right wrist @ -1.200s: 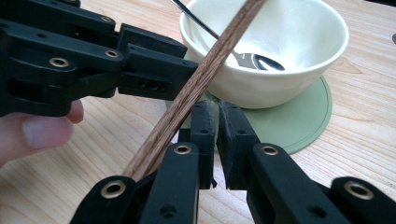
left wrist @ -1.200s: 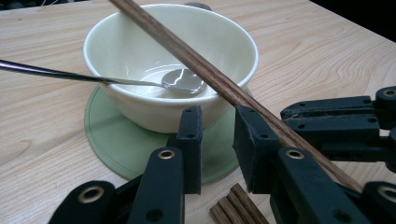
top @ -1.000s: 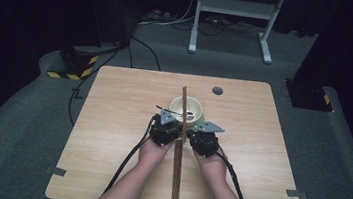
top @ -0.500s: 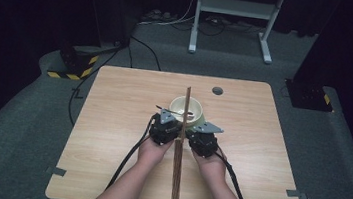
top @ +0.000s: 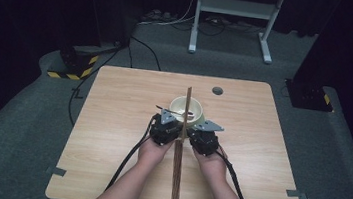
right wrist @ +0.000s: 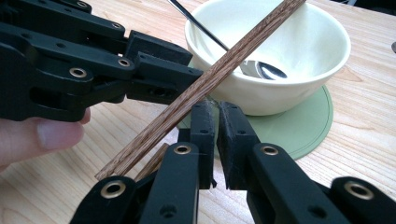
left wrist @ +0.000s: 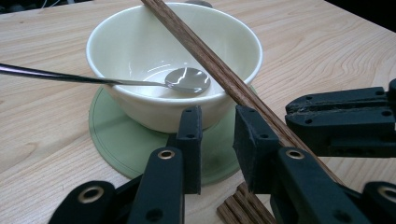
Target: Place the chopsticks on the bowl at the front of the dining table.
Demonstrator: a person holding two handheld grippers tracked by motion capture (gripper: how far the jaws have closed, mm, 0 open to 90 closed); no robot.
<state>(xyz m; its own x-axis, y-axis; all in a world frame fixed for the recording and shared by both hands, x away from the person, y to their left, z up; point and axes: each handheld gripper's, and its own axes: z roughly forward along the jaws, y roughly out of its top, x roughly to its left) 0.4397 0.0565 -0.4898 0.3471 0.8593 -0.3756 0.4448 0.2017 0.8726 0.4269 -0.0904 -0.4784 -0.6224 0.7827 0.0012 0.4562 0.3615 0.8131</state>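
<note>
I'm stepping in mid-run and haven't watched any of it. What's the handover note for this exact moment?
Left tongs: open, holding nothing, just left of the wooden sticks.
Right tongs: nearly shut, with nothing visible between them, on the sticks' other side.
Things: the sticks run down the middle of the table, slanting up across the cream bowl. The bowl sits on a green coaster with a spoon inside.
Done: both tongs are brought up to the sticks.
Left: probably gripping the sticks; neither has them yet.
</note>
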